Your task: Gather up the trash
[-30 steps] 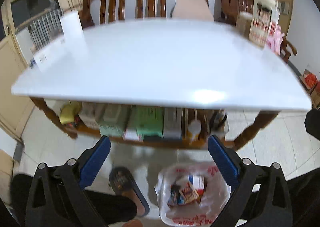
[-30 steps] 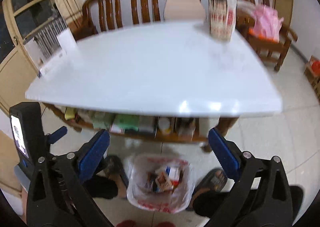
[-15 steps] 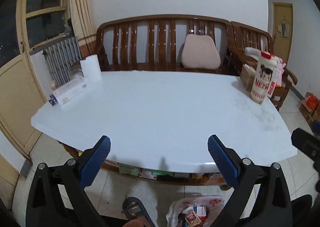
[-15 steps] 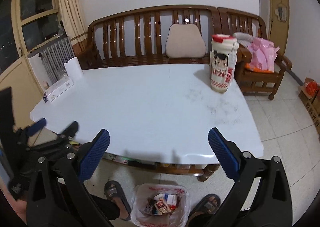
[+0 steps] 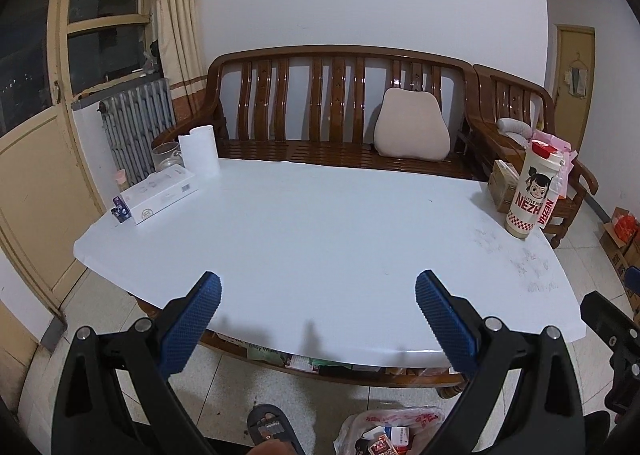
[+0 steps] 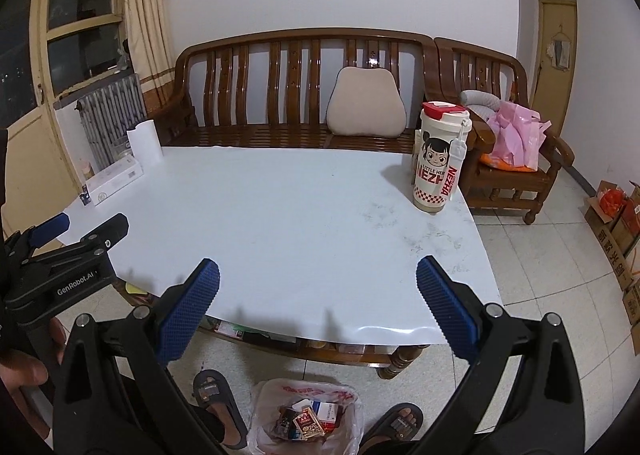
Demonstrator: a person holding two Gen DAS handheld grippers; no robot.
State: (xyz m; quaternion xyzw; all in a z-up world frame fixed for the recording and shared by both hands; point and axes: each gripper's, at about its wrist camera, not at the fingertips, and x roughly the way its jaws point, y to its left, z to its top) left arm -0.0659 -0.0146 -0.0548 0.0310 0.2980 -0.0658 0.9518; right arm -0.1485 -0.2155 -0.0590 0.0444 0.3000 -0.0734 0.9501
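The trash bag (image 6: 306, 415) is sitting on the floor below the right hand-held gripper (image 6: 318, 283), already holding wrappers and small boxes. Both it and the left hand-held gripper (image 5: 318, 295) are gaping, released and empty, hovering over the counter (image 6: 280, 223), which appears cleared of trash, so collection looks nearly finished.

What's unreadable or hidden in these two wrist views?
- Trash bag, left wrist view: cut off by the bottom edge and the gripper frame.
- Shelf items under the table, both views: hidden by the tabletop.
- Wrappers in the bag, right wrist view: print too small.
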